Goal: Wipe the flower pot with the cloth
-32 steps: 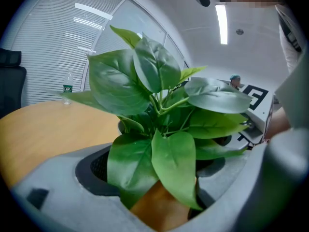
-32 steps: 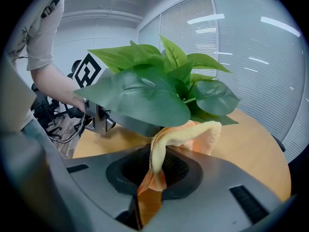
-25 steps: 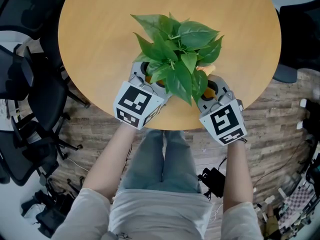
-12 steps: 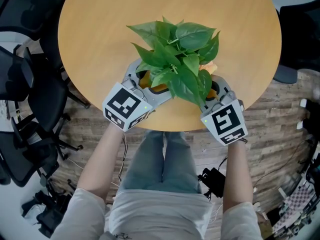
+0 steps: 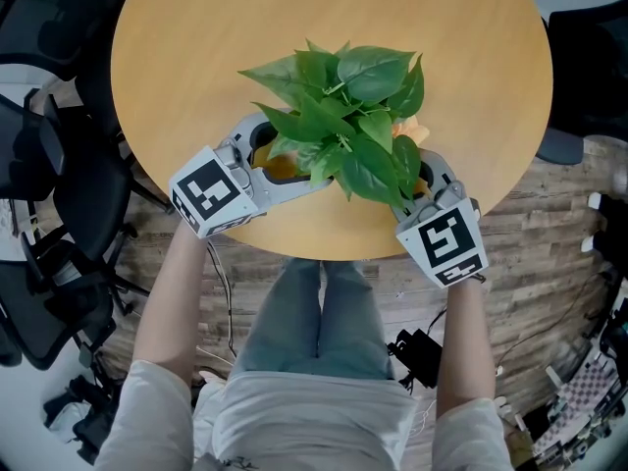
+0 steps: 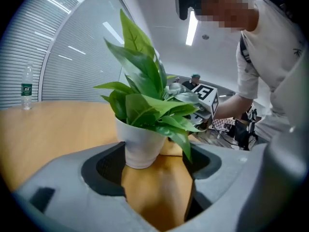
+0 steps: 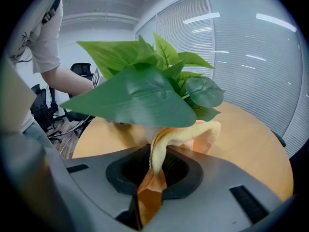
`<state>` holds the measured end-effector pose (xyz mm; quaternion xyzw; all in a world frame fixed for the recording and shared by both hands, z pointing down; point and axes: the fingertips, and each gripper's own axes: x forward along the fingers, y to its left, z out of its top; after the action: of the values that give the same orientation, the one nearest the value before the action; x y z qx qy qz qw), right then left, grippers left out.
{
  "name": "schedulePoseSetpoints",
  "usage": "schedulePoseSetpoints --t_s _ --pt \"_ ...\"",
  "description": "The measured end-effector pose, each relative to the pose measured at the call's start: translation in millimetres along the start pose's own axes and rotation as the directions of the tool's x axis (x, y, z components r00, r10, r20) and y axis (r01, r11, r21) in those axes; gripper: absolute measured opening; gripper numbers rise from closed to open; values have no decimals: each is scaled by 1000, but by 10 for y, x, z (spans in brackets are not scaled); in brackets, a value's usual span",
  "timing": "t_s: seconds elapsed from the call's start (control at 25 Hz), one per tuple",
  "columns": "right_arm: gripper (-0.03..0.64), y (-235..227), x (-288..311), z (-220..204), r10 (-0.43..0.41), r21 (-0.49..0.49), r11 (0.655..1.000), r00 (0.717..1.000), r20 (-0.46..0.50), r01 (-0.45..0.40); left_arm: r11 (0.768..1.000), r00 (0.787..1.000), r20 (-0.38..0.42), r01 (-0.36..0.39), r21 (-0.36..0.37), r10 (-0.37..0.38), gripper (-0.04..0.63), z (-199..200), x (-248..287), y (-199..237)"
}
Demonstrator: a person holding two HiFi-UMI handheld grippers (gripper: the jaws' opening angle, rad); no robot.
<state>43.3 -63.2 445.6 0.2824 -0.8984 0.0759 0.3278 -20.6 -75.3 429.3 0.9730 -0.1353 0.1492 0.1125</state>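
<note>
Jaws: right gripper (image 7: pixel 150 187) clamped on cloth (image 7: pixel 193 129) beside flower pot (image 6: pixel 140 146); left gripper (image 6: pixel 157 182) apart around pot, just closing in. Wiping judged under way, unfinished.

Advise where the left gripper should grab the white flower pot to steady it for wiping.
I'd grip the pot by its lower wall, low and level from the person's left, where the left gripper faces it. The wall is bare and tapered there, while leaves overhang the rim. Its jaws, just closing, stand apart with the pot between their tips.
</note>
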Motion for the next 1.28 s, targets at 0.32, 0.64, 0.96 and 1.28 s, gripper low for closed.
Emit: schedulePoseSetpoints --t_s 0.32,0.64,0.96,1.28 --pt "55 2 -7 -8 5 -3 1000 1000 -4 -5 1000 998 68 -17 2 17 383 99 -48 280" --pt "55 12 6 -5 4 6 1000 1000 -2 -4 991 990 68 122 49 -125 456 234 163 208" --pt "55 -56 -44 -30 -20 24 1000 1000 4 20 992 988 97 121 33 -123 443 274 200 199" --pt "55 -480 -101 -64 -110 9 994 993 -37 110 1000 994 106 -30 -2 30 443 287 280 131"
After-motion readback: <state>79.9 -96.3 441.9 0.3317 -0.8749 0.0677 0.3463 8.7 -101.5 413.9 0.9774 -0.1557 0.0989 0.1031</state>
